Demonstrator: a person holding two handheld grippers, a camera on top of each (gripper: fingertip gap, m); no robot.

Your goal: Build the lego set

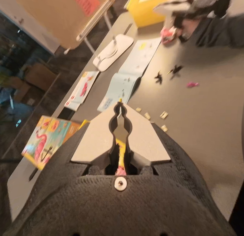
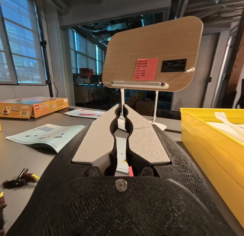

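My left gripper (image 1: pixel 120 104) is shut on a small yellow piece (image 1: pixel 120 100) that pokes out past its tips, above the near end of an open light-blue booklet (image 1: pixel 126 84). Small tan pieces (image 1: pixel 163 114) lie on the grey table (image 1: pixel 184 144) just to its right. My right gripper (image 2: pixel 122 108) is shut, and only a thin slit shows between its fingertips. It hovers over a booklet and points at a wooden board on a white stand (image 2: pixel 151 55). It shows blurred in the left wrist view (image 1: pixel 176 23), above a pink and white clump (image 1: pixel 167 33).
Two black brick builds (image 1: pixel 158 78) and a pink piece (image 1: pixel 192 84) lie on the table. A second booklet (image 2: pixel 84 113) and a colourful box (image 2: pixel 33 105) sit at the left. A yellow tray (image 2: pixel 211 137) stands at the right. Dark brown pieces (image 2: pixel 19 179) lie near left. Across from one pair of fingers to the other is roughly 35 cm.
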